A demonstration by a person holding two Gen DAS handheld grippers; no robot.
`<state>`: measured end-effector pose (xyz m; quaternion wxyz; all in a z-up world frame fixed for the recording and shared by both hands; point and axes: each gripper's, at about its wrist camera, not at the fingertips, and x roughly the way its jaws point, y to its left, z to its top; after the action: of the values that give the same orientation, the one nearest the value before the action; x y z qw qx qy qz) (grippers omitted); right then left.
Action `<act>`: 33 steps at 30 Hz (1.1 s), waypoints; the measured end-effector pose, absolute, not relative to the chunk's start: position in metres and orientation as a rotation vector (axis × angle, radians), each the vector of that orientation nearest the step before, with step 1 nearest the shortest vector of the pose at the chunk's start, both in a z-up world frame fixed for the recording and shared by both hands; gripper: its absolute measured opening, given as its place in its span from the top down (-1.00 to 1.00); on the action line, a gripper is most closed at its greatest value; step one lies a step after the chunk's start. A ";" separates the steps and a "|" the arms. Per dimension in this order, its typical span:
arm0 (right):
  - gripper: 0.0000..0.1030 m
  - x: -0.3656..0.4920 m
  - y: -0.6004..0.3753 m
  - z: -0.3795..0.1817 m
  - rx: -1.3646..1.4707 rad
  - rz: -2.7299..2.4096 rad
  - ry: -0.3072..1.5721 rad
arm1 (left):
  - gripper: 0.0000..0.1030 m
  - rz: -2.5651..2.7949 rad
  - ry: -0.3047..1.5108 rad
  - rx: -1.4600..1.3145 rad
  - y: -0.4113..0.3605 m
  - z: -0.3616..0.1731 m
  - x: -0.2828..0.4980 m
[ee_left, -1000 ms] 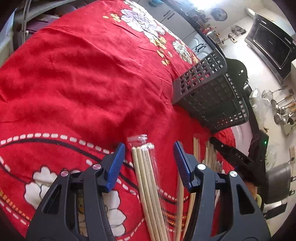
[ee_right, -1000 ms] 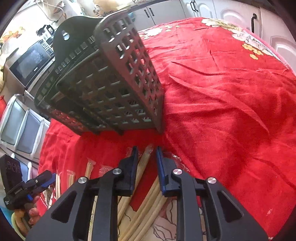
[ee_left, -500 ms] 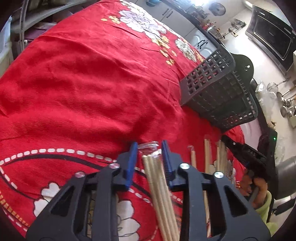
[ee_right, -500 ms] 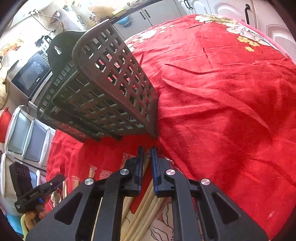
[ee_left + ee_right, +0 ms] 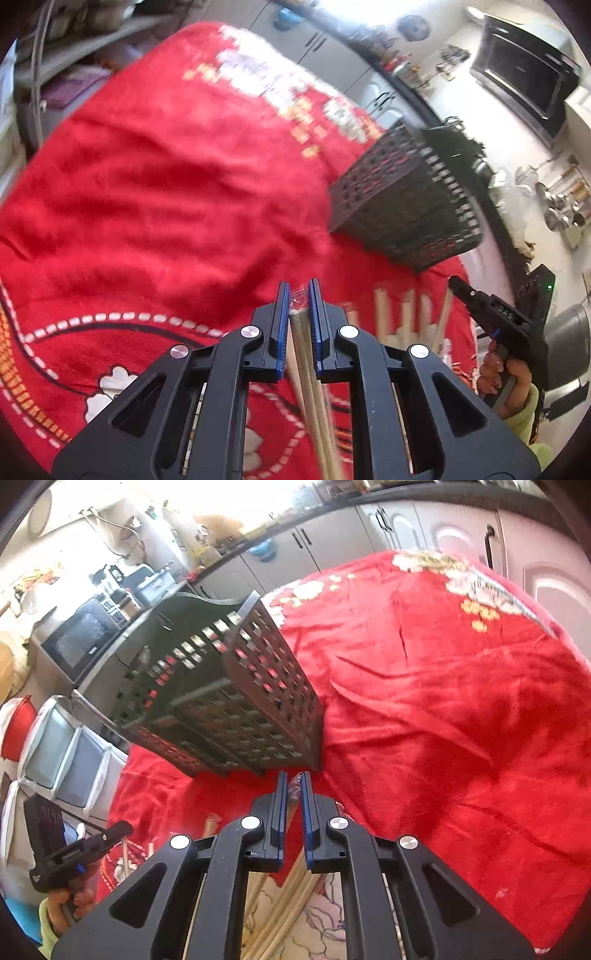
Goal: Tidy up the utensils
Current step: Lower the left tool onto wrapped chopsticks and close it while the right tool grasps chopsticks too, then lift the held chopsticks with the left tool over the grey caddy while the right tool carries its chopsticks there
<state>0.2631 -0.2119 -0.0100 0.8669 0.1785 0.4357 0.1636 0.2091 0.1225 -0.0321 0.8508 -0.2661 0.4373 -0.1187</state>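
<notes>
Left wrist view: left gripper [image 5: 299, 295], jaws narrow, clamped on a plastic-wrapped chopstick pack [image 5: 308, 365] at lower centre. Loose chopsticks [image 5: 402, 314] lie on the red floral cloth [image 5: 166, 192], right of centre. Black lattice basket [image 5: 406, 206] sits upper right. "DAS" readable on right gripper [image 5: 498, 314].

Right wrist view: right gripper [image 5: 293, 782] pinches a wrapped chopstick pair [image 5: 293, 801]; basket [image 5: 240, 701] just beyond.

Light: bright daylight, blown out at the top of both views.
Blur: motion smear on the black perforated plastic basket [image 5: 402, 199] and red flowered cloth [image 5: 166, 192].
Edges: fisheye bending, dark corner vignette.
</notes>
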 end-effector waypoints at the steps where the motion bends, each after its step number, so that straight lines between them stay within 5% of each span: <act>1: 0.86 0.259 -0.213 -0.003 0.368 0.354 0.891 | 0.87 -0.262 0.898 -0.552 0.120 -0.022 0.208; 33: 0.90 0.201 -0.217 0.156 0.259 0.514 0.475 | 0.94 -0.513 0.560 -0.351 0.018 0.155 0.217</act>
<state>0.2013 -0.2168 0.1557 0.9312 0.1266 0.2319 0.2510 0.2175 0.0183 0.1551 0.9138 -0.1704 0.2718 -0.2491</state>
